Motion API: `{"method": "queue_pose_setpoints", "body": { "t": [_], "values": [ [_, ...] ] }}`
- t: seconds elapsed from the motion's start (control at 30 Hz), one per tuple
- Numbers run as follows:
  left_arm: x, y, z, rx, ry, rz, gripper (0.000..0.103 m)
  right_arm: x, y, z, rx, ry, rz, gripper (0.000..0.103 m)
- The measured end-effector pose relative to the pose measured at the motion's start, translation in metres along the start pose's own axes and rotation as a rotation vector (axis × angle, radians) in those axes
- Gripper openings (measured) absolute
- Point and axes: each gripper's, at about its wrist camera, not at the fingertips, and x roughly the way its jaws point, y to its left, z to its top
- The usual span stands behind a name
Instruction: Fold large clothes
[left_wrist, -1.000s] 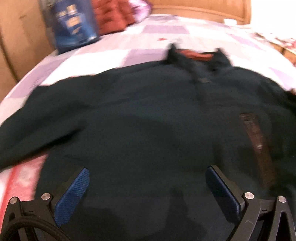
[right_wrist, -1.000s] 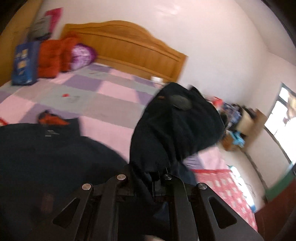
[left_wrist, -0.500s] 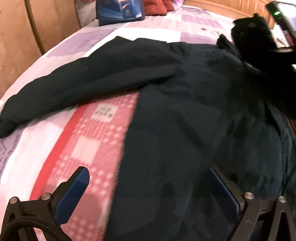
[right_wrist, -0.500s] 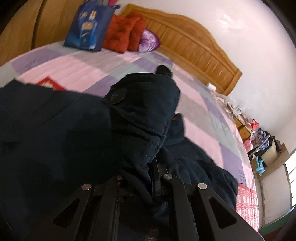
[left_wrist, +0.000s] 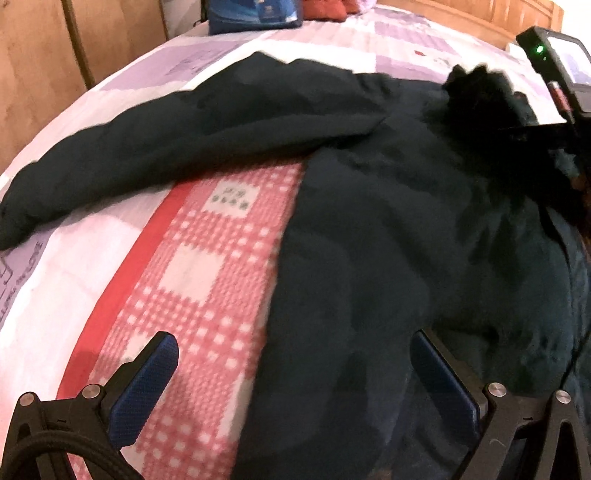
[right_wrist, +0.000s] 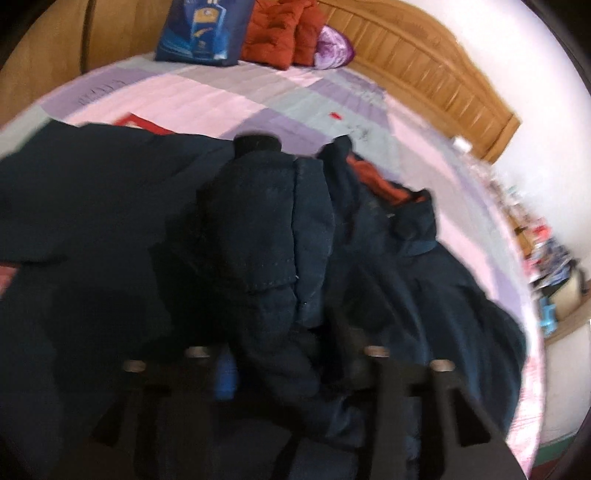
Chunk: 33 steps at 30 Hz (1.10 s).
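A dark jacket (left_wrist: 388, 236) lies spread on the bed (left_wrist: 110, 229), its body over the pink checked blanket (left_wrist: 207, 280) near the foot edge, its collar (right_wrist: 384, 184) toward the headboard (right_wrist: 424, 62). 1 sleeve (left_wrist: 177, 133) stretches flat toward the bed's left edge. The other sleeve (right_wrist: 266, 236) is folded over onto the jacket's chest. The left gripper (left_wrist: 291, 373) hovers over the jacket's hem with its 2 blue pads (left_wrist: 144, 391) wide apart, holding nothing. The right gripper (right_wrist: 284, 373) is blurred; its jaws are opening, the folded sleeve lying between them with no pad pressing on it. A blue bag (right_wrist: 203, 29) and red cushions (right_wrist: 280, 33) sit at the head corner.
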Motion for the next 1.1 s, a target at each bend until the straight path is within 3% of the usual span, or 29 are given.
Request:
{"method": "queue_pose_setpoints", "body": {
  "t": [0.03, 0.1, 0.27, 0.4, 0.47, 0.6, 0.73, 0.83, 0.93, 1.0, 1.07, 1.1],
  "values": [
    [0.0, -0.005, 0.004, 0.008, -0.004, 0.0, 0.103, -0.005, -0.003, -0.001, 0.043, -0.004, 0.069, 0.087],
    [0.001, -0.015, 0.011, 0.024, -0.01, -0.006, 0.103, -0.018, -0.011, -0.005, 0.112, -0.014, 0.169, 0.087],
    [0.001, -0.048, 0.034, 0.059, -0.034, -0.024, 0.103, -0.056, -0.049, -0.027, 0.244, -0.062, 0.199, 0.087],
    [0.006, -0.079, 0.057, 0.084, -0.056, -0.041, 0.103, -0.081, -0.104, -0.068, 0.263, -0.092, 0.059, 0.087],
    [0.012, -0.1, 0.076, 0.109, -0.068, -0.053, 0.103, -0.086, -0.143, -0.093, 0.29, -0.075, -0.045, 0.087],
    [0.023, -0.149, 0.12, 0.169, -0.104, -0.072, 0.103, -0.081, -0.22, -0.125, 0.418, -0.016, -0.167, 0.087],
    [0.03, -0.2, 0.16, 0.202, -0.144, -0.125, 0.103, -0.078, -0.273, -0.129, 0.501, -0.034, -0.22, 0.087],
    [0.049, -0.235, 0.183, 0.19, -0.131, -0.173, 0.103, -0.071, -0.286, -0.121, 0.503, -0.064, -0.212, 0.087],
    [0.081, -0.259, 0.191, 0.204, -0.121, -0.125, 0.103, -0.049, -0.287, -0.113, 0.459, -0.049, -0.184, 0.087],
    [0.118, -0.268, 0.189, 0.257, -0.076, -0.015, 0.103, -0.014, -0.288, -0.122, 0.411, 0.048, -0.182, 0.087],
    [0.16, -0.255, 0.184, 0.264, 0.028, 0.074, 0.103, 0.014, -0.306, -0.142, 0.479, 0.11, -0.12, 0.087],
    [0.172, -0.243, 0.182, 0.232, 0.062, 0.035, 0.103, 0.019, -0.32, -0.154, 0.559, 0.1, -0.078, 0.087]
  ]
}}
